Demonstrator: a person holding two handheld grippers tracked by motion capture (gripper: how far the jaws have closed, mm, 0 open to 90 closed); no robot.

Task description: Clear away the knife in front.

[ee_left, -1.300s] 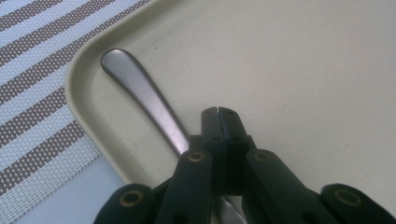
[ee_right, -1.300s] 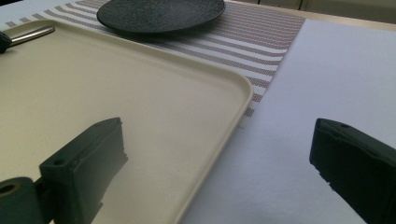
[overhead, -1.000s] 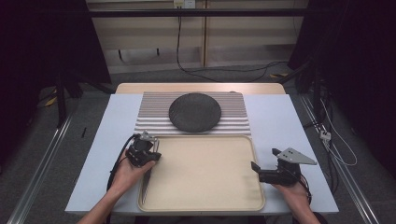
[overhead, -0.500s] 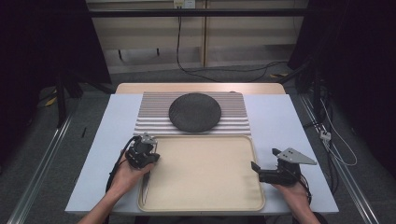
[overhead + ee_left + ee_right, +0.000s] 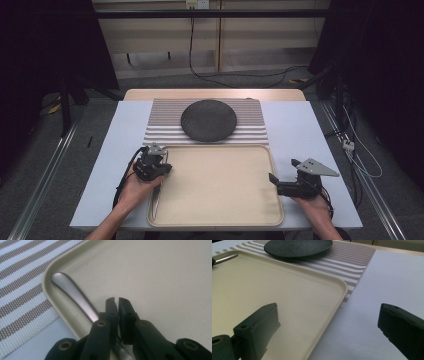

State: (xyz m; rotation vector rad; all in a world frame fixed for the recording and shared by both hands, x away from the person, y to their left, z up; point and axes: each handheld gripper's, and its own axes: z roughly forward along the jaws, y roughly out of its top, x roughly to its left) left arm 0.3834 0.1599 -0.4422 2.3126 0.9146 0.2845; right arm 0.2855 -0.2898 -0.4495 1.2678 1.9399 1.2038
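Observation:
A metal utensil (image 5: 154,200) lies inside the beige tray (image 5: 220,190) along its left rim. Its rounded handle end (image 5: 71,291) points at the tray's far left corner. My left gripper (image 5: 155,159) sits low over it. In the left gripper view its jaws (image 5: 117,300) have just been opening and stand a narrow slit apart. The utensil runs under them and is not pinched. My right gripper (image 5: 282,170) is wide open at the tray's right rim. One jaw is over the tray (image 5: 274,282), the other over the white cloth, and nothing is between them.
A dark round plate (image 5: 208,120) rests on a striped mat (image 5: 160,132) just beyond the tray. The white tablecloth (image 5: 310,130) spreads on both sides. Cables trail from both grippers toward the near edge.
The utensil now shows lying along the tray's left rim below the left gripper; one second ago it did not show there. Neither hand has shifted.

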